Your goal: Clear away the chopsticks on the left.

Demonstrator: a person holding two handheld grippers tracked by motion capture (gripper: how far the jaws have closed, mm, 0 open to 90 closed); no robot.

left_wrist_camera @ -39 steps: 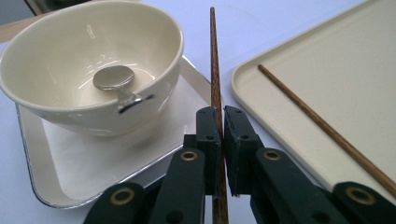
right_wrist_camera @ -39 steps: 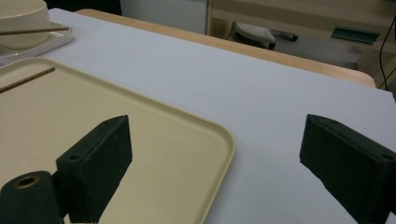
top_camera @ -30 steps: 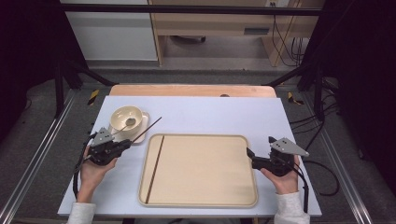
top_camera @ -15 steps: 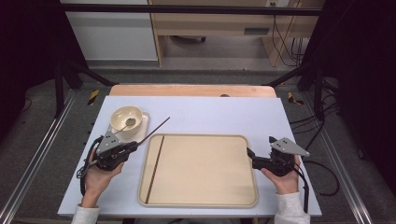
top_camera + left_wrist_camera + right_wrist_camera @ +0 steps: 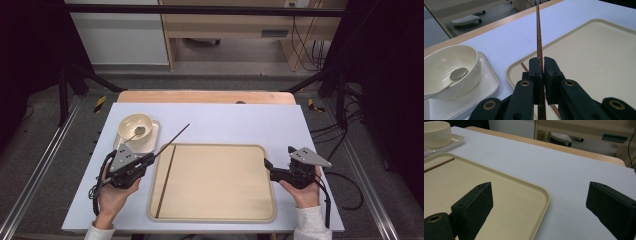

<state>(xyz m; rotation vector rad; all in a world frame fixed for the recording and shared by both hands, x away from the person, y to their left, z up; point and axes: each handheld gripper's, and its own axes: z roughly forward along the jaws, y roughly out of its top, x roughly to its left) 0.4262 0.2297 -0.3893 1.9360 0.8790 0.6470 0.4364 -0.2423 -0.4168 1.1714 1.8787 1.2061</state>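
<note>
Here the left gripper (image 5: 148, 160) is clamped on a chopstick (image 5: 172, 139) whose shaft runs out toward two o'clock, above the tray (image 5: 220, 210) edge. A second chopstick (image 5: 165, 181) lies in the tray, along twelve-to-six. The right gripper (image 5: 268, 165), jaws wide apart and empty, sits at the tray's three o'clock edge.

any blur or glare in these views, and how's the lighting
High view: even light on the table, dark surroundings, slightly soft. Left gripper view: jaws and the held chopstick blur up close, and the bowl shows small glare spots. Right gripper view: near jaws soft, the tray fairly sharp, no glare.
</note>
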